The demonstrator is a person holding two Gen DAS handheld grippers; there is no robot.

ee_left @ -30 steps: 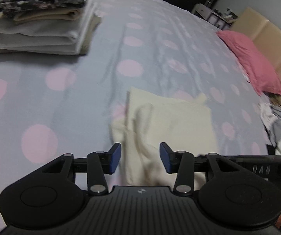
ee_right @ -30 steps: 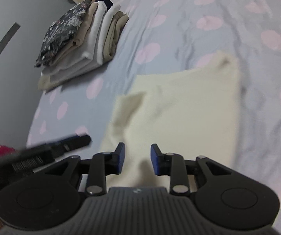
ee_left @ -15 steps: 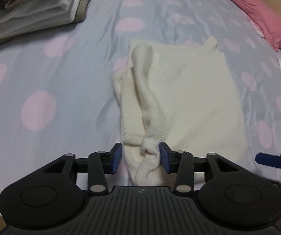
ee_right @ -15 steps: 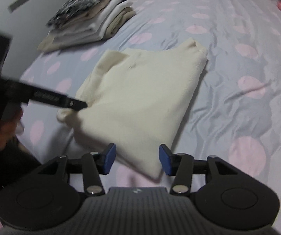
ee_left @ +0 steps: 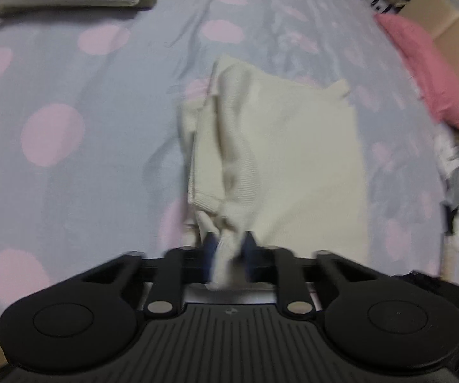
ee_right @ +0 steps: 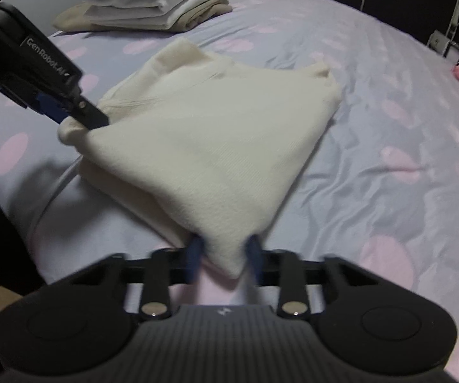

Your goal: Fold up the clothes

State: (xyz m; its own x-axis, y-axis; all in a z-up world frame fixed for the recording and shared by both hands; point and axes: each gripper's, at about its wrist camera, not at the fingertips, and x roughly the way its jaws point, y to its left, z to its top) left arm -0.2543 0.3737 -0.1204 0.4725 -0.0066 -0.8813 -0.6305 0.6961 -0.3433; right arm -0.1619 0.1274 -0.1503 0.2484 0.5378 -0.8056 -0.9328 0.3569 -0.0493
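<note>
Garment: cream sweater [ee_right: 216, 134], partly folded, lying on the spotted bed [ee_right: 389, 146].
Left gripper [ee_left: 227, 247]: jaws closed on a bunched near corner.
Right gripper [ee_right: 224, 257]: jaws clamped on the other near corner.
Stack: folded clothes [ee_right: 152, 3] well apart, far side.
Doing it well: likely lift both corners level, carry them evenly to the far edge, keep layers aligned.
</note>
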